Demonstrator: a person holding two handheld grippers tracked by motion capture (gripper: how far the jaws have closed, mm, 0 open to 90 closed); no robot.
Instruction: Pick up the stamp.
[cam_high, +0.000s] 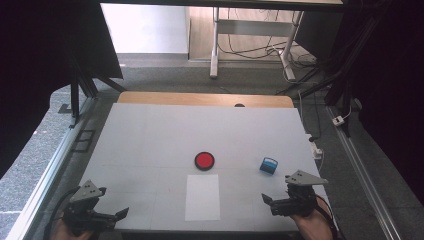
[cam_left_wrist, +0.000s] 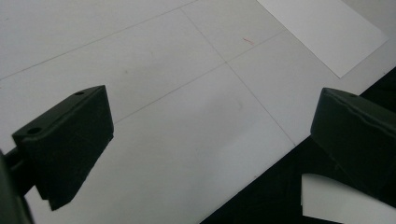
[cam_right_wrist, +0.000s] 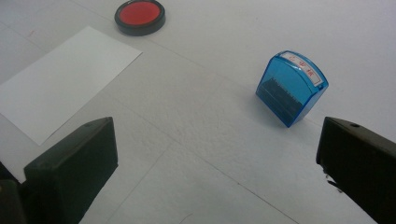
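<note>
One stamp (cam_right_wrist: 291, 87): translucent blue body, rounded top, white label strip with red marks, dark ribbed face, tilted on the table (cam_high: 150, 135), just beyond the right gripper (cam_right_wrist: 219, 172) at its 1 o'clock. Also one red ink pad (cam_right_wrist: 140, 16) in a black rim, one white sheet (cam_right_wrist: 60, 79). Two grippers, right and left (cam_left_wrist: 210, 140), both with jaws spread wide, empty.

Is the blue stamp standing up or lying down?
Lying down. The stamp rests on its side on the table, its label end pointing up and away, between the open right gripper's jaws.
</note>
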